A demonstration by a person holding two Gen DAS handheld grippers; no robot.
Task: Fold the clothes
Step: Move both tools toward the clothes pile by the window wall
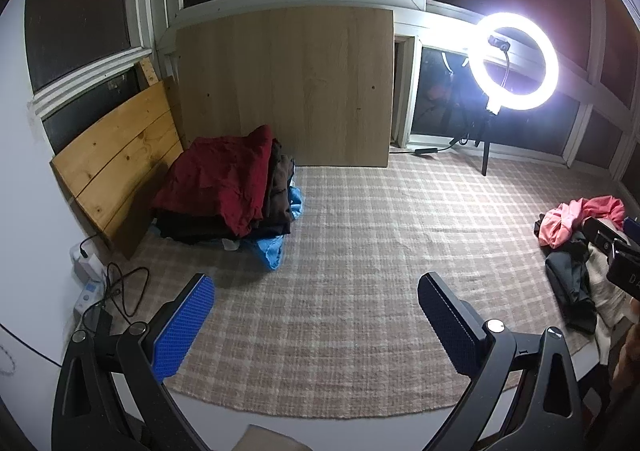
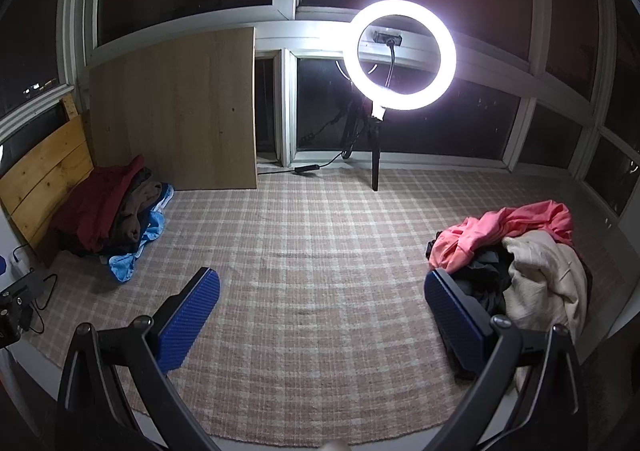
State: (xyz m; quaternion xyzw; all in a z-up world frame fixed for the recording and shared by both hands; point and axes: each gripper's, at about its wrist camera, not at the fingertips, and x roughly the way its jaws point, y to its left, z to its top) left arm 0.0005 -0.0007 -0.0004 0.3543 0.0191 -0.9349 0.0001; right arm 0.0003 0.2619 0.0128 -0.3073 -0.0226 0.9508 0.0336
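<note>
Our left gripper and right gripper both hover spread wide over the plaid rug, holding nothing. Only our left view shows the power strip; our right view shows the unfolded pile whole, while the folded stack hides its lower layers.

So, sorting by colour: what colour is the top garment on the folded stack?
Dark red top garment, clearest in the left wrist view.

plaid rug – floor | ring light lit – by windows | wooden boards leaning
</note>
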